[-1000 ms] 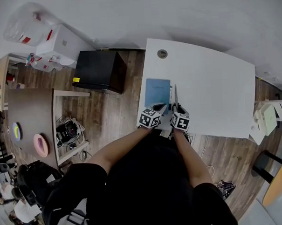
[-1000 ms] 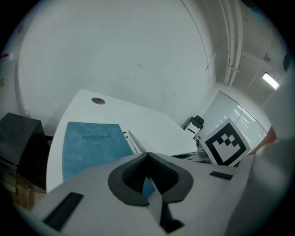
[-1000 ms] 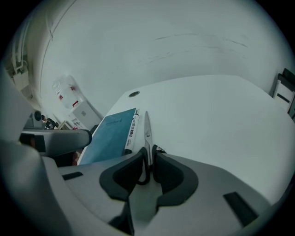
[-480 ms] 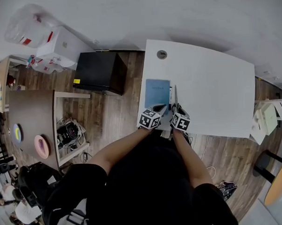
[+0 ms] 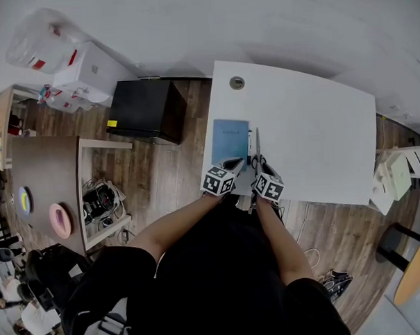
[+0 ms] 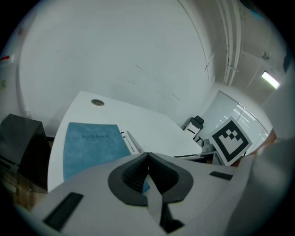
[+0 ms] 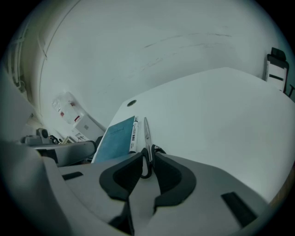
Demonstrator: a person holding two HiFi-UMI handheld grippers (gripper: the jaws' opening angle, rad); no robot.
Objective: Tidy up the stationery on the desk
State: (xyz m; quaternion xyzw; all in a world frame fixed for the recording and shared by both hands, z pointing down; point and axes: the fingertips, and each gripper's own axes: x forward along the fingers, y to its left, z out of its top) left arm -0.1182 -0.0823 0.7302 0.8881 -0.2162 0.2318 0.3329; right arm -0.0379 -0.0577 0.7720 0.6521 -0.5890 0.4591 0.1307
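1. Left gripper [image 6: 147,157]: foreground, grey body, dark pads pressed together, nothing between them.
2. Desk [image 6: 156,120]: white top, round cable grommet [image 6: 97,102] near the far corner.
3. Notebook [image 6: 90,144]: blue cover, lying flat at the desk's left side.
4. Pen [image 6: 127,141]: white barrel, just beside the notebook's right edge.
5. Scissors [image 6: 134,138]: only the grey blade shows, alongside the pen.
6. Marker cube [image 6: 229,141]: black-and-white squares, at right.
7. Black cabinet [image 6: 18,138]: left of the desk.

Blue notebook [image 7: 115,138], pen [image 7: 133,134], scissors [image 7: 146,136] lie side by side.
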